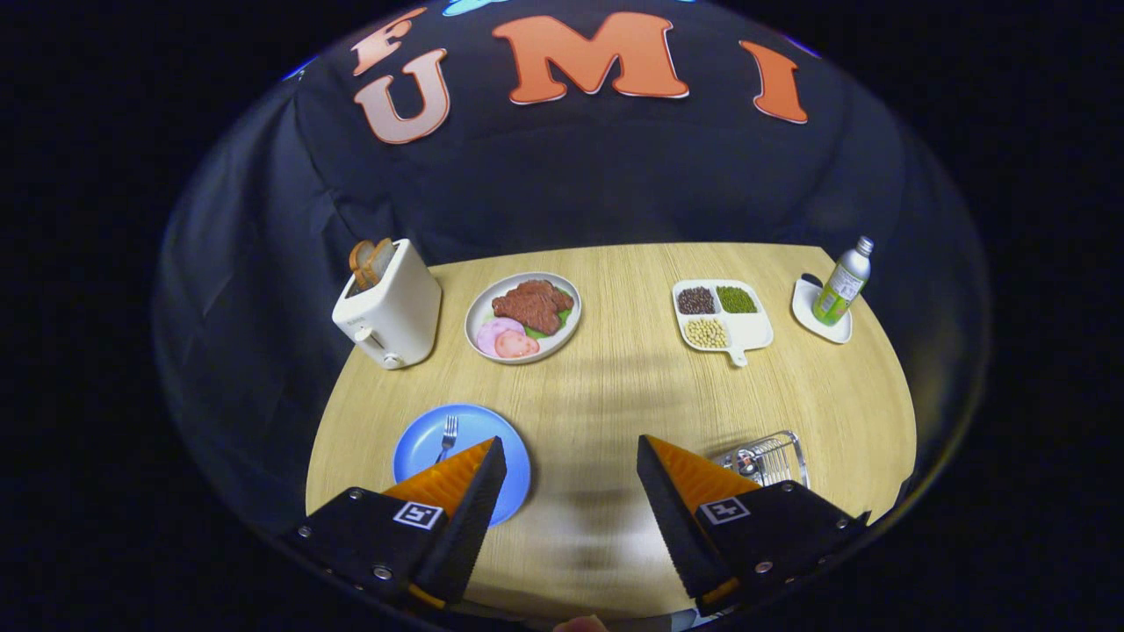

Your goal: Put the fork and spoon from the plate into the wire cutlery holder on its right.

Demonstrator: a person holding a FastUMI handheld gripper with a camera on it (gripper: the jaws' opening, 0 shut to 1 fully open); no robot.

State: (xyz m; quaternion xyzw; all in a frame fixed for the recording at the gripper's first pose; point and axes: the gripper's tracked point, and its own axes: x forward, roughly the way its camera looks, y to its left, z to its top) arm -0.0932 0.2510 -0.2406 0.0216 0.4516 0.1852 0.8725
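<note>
On the wooden table (615, 386), the blue plate (421, 439) is partly hidden by the left finger, the wire cutlery holder (773, 456) by the right. The gripper (571, 456) is held wide open, empty. The fork (448, 436) is seen on the plate; the thin handle could be missed.

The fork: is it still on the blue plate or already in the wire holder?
On the plate. The fork lies on the blue plate, tines away, beyond the left finger of the open gripper; the wire holder is opposite.
</note>
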